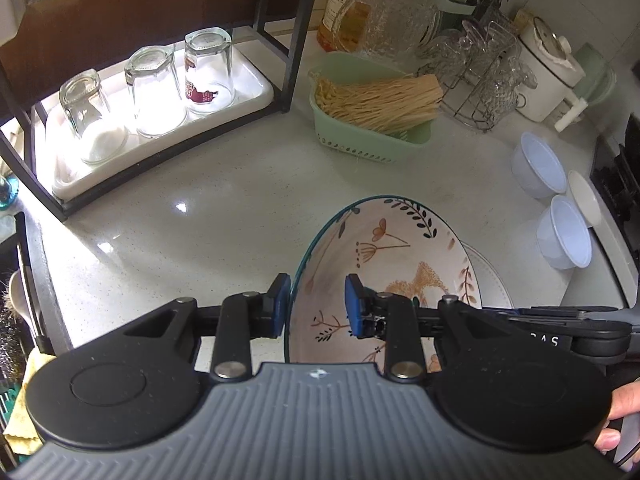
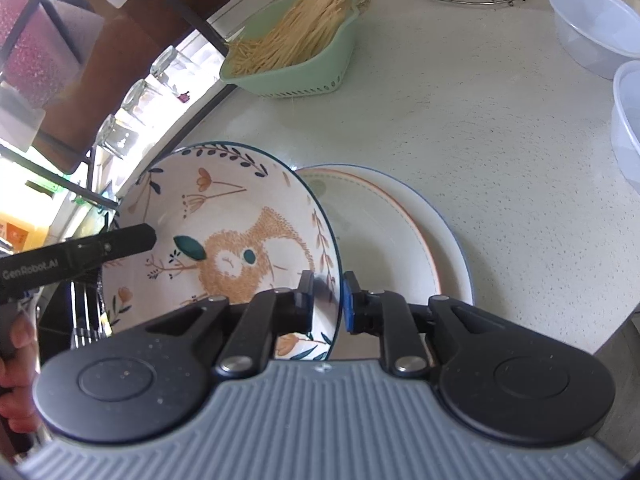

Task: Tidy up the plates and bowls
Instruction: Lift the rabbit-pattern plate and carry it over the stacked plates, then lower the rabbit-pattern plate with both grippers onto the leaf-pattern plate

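On the far left of the tabletop (image 1: pixel 200 220), three upturned glasses (image 1: pixel 156 92) stand on a white tray (image 1: pixel 256 84) under a black rack. Just to their right sits a green basket (image 1: pixel 360 140) of dry noodles. Nearer, the floral bowl (image 1: pixel 380 248) is tipped up on edge, partly over a white plate (image 2: pixel 380 232). The left claw (image 1: pixel 316 304) grips its left rim and the right claw (image 2: pixel 328 300) pinches its right rim, narrow. Two pale plastic bowls (image 1: pixel 540 168) stand well apart at the right.
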### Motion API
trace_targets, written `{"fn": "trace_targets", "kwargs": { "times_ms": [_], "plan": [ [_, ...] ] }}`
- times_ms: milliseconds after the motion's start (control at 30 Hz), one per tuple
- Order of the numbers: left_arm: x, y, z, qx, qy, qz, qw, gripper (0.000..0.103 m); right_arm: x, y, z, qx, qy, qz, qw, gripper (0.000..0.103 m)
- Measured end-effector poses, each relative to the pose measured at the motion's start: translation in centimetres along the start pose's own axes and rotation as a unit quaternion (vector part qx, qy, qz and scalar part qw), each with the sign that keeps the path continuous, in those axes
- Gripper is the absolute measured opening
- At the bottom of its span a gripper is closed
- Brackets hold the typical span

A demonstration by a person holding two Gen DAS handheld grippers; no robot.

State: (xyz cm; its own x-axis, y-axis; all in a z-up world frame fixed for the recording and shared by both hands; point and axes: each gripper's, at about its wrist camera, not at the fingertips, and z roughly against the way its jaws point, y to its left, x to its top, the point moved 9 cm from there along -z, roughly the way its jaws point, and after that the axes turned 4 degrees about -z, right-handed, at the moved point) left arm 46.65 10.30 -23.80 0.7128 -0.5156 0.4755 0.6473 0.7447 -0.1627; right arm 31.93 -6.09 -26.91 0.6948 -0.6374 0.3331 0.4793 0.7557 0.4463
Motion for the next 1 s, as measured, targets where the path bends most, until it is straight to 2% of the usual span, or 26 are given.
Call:
{"fn": "trace_targets", "kwargs": {
  "times_ms": [167, 333, 567, 733, 1000],
  "plan": [
    [0.2, -0.7, 0.3, 0.008, -0.007, -0.003, 0.9999, 0.032, 0.0, 0.0, 0.0, 0.0, 0.001, 0.042, 0.999, 0.02],
    [0.0, -1.3, -0.2, 0.021, 0.004, 0.001, 0.9998, 0.032, 0.1, -0.1, 0.1, -0.001, 0.013, 0.083, 0.996, 0.02],
    [-0.1, -1.9, -0.6, 0.065, 0.004, -0.018, 0.9977, 0.032, 0.5, -0.1, -0.3, 0.012, 0.036, 0.124, 0.992, 0.02],
    [-0.4, -1.7, -0.6, 0.077, 0.008, 0.003, 0.997, 0.032, 0.6, -0.1, -0.4, 0.023, 0.048, 0.148, 0.988, 0.02],
    [-1.6, -2.3, -0.7, 0.114, 0.02, 0.008, 0.9933, 0.033, 0.5, -0.3, -0.2, 0.03, 0.074, 0.187, 0.979, 0.021]
  ]
}}
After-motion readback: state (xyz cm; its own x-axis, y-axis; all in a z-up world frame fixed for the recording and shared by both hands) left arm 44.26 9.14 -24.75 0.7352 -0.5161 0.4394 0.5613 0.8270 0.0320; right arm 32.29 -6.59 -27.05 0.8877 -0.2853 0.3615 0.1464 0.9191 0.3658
